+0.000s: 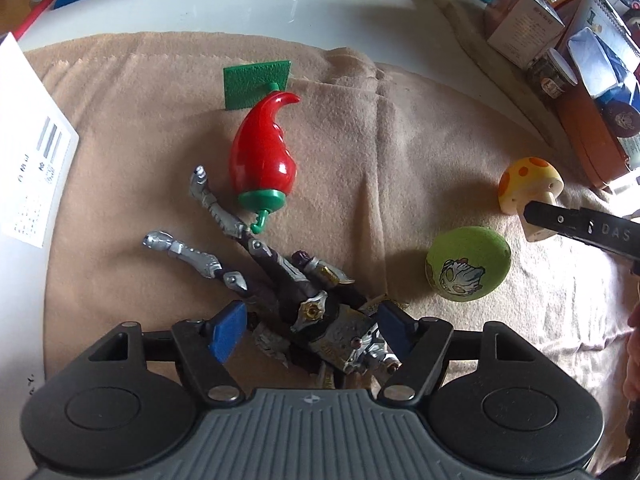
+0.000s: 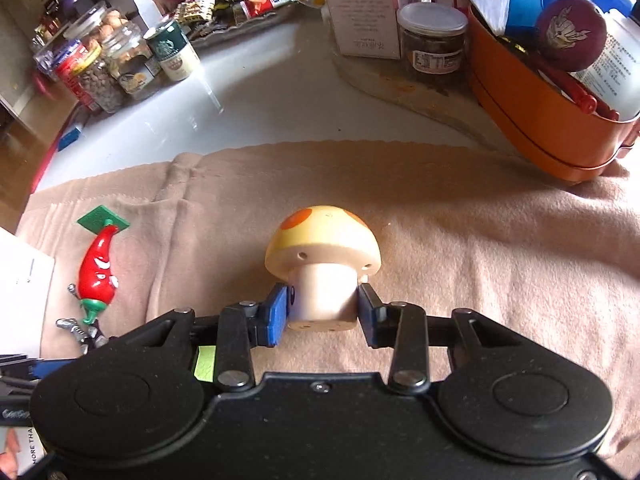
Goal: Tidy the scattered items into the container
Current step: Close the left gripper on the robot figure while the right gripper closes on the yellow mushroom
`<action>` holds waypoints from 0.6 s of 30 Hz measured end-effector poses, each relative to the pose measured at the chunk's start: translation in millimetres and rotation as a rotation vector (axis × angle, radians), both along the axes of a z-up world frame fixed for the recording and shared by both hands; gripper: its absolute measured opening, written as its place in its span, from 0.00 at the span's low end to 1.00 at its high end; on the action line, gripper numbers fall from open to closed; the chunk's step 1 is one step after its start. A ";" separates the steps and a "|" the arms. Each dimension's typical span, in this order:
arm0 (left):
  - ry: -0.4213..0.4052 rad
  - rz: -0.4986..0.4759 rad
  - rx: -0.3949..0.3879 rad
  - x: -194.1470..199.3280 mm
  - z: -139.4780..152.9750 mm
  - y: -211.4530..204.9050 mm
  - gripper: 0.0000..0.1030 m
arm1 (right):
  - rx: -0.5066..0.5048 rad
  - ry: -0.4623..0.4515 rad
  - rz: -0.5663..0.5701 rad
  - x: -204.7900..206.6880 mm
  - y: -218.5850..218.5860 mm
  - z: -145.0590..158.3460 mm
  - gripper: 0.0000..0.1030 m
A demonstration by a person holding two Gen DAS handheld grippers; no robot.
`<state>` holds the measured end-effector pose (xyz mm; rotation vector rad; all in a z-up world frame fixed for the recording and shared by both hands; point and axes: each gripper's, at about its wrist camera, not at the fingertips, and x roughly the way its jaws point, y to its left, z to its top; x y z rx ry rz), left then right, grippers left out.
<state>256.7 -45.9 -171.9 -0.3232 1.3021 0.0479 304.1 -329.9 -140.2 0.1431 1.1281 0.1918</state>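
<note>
On the beige cloth (image 1: 400,152) lie a silver and black action figure (image 1: 280,280), a red chili toy (image 1: 262,156) on a green base, a green ball (image 1: 466,266) with a face drawing, and a yellow mushroom toy (image 1: 528,186). My left gripper (image 1: 310,330) is open, its blue pads on either side of the figure's torso. My right gripper (image 2: 324,312) is shut on the mushroom's stem (image 2: 323,300); one of its fingers (image 1: 576,228) shows in the left wrist view. The orange container (image 2: 532,120) stands at the far right with a dark red ball (image 2: 570,36) and other items in it.
White paper (image 1: 28,140) lies at the cloth's left edge. Jars and a can (image 2: 120,60), snack packets, a box (image 2: 364,8) and a lidded jar (image 2: 434,44) crowd the white table behind the cloth.
</note>
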 end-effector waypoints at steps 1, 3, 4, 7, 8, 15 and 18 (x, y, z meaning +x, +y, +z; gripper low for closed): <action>-0.002 0.007 0.010 1.2 -1.9 -3.1 0.79 | 0.006 -0.007 -0.001 -3.0 -1.1 2.2 0.39; -0.014 0.007 0.040 2.8 -4.2 -11.0 0.82 | 0.018 -0.017 0.000 -8.6 -3.5 6.1 0.39; -0.018 0.008 0.048 3.1 -5.1 -14.0 0.86 | 0.024 -0.022 0.000 -11.5 -4.5 8.0 0.39; -0.037 -0.011 0.095 3.0 -6.7 -24.4 0.86 | 0.031 -0.038 0.002 -21.2 -5.9 14.1 0.39; -0.046 -0.028 0.114 2.5 -6.6 -27.6 0.86 | 0.032 -0.041 0.001 -24.6 -6.6 15.6 0.39; -0.045 -0.143 0.095 -6.1 -1.7 -36.6 0.53 | 0.013 0.003 0.013 -44.4 -7.9 14.1 0.39; -0.030 -0.205 0.103 -13.1 -1.5 -39.8 0.51 | -0.015 0.039 0.031 -55.4 -6.6 10.6 0.39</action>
